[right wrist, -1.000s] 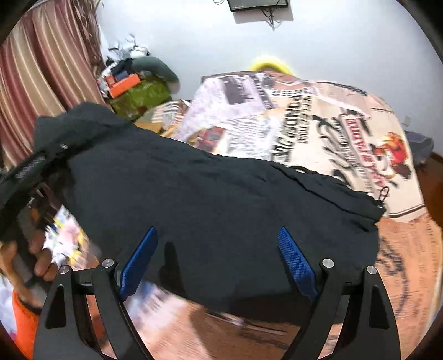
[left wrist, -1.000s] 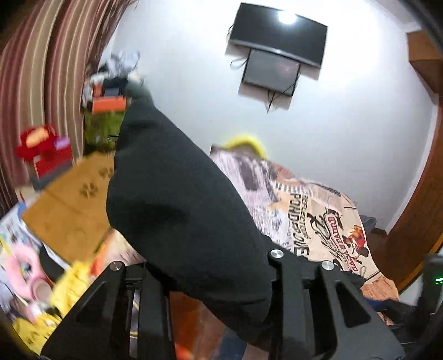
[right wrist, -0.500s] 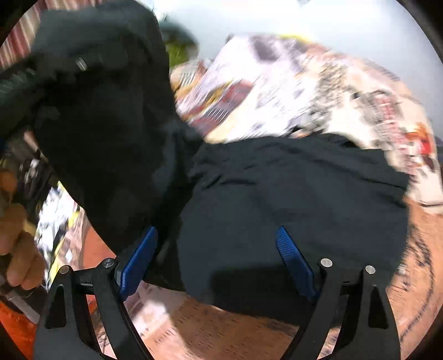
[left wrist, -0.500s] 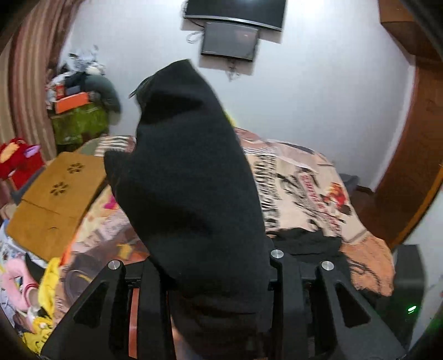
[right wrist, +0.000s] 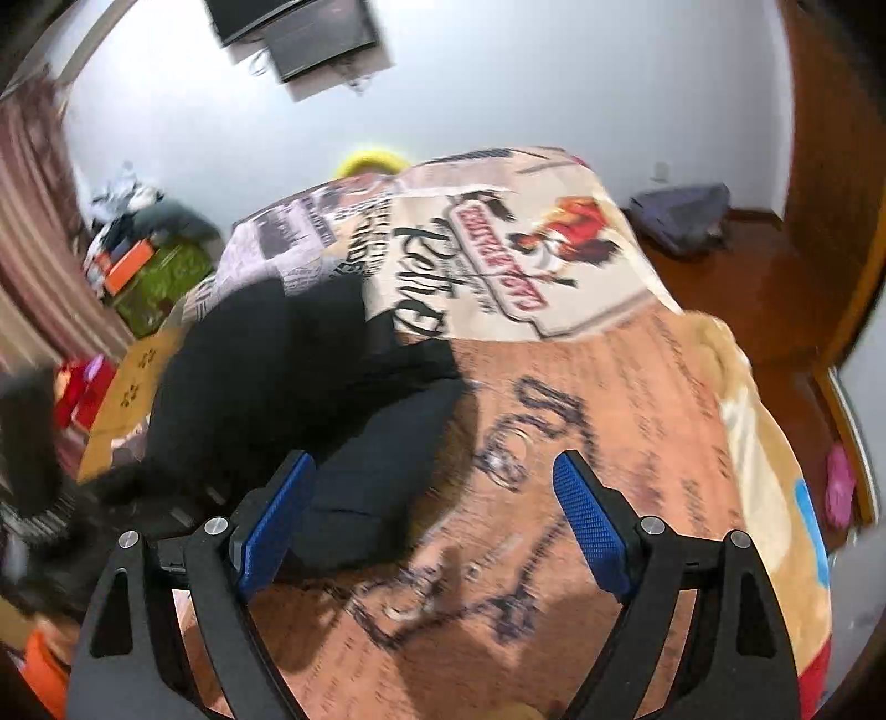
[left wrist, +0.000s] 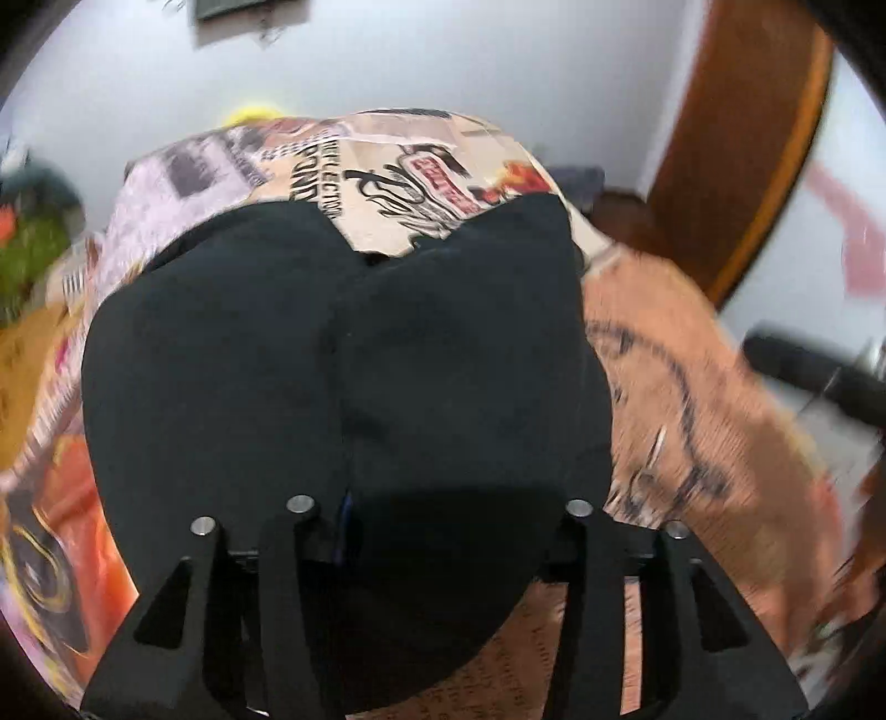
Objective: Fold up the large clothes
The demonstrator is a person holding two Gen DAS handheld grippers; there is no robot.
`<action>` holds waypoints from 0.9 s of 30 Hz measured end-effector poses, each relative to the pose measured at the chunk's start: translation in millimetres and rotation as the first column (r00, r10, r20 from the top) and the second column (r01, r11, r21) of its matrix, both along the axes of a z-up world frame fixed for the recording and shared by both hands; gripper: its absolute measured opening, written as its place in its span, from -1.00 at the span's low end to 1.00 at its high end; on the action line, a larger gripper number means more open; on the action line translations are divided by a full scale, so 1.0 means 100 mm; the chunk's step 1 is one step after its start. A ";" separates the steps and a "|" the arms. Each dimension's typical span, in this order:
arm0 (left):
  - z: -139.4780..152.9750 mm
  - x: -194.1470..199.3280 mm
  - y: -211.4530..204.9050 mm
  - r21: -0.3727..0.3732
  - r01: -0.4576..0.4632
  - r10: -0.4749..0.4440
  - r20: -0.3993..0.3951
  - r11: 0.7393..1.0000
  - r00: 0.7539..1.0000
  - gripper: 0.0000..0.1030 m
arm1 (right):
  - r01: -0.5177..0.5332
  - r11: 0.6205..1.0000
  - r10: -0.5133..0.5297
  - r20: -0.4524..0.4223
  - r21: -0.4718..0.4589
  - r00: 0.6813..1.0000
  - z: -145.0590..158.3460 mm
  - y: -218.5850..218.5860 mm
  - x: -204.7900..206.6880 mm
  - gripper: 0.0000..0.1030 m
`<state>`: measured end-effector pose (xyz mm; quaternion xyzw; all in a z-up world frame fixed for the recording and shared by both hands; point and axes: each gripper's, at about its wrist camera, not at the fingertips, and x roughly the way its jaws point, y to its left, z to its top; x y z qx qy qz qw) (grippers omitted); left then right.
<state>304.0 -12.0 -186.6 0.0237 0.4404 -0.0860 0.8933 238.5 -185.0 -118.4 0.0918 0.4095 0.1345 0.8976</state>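
Note:
The black garment (left wrist: 387,360) lies bunched on the printed bedspread (left wrist: 692,387) and drapes over my left gripper (left wrist: 437,509). That gripper's jaws are opening, with thick cloth still filling the gap and hiding the pads. In the right wrist view the same garment (right wrist: 310,387) sits in a heap at the left of the bedspread (right wrist: 609,387). My right gripper (right wrist: 432,515) hovers open above the bed, with only the bedspread between its blue pads (right wrist: 587,520). Its left pad is close to the heap's near edge.
A wooden door (left wrist: 736,138) stands to the right of the bed. A television (right wrist: 310,39) hangs on the far wall. A grey bag (right wrist: 681,216) lies on the floor at the right. A brown cardboard sheet (right wrist: 133,382) and a clutter pile (right wrist: 138,260) crowd the left side.
My left gripper swung down and rightward, laying the raised black cloth over the rest of the garment on the bed. My right gripper slid right, off the garment and over bare bedspread.

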 end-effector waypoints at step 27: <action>0.35 -0.35 1.35 -0.042 -0.231 0.233 0.064 0.972 0.970 0.92 | -0.206 0.967 0.220 0.084 -0.148 0.972 0.25 1.18 0.00 0.68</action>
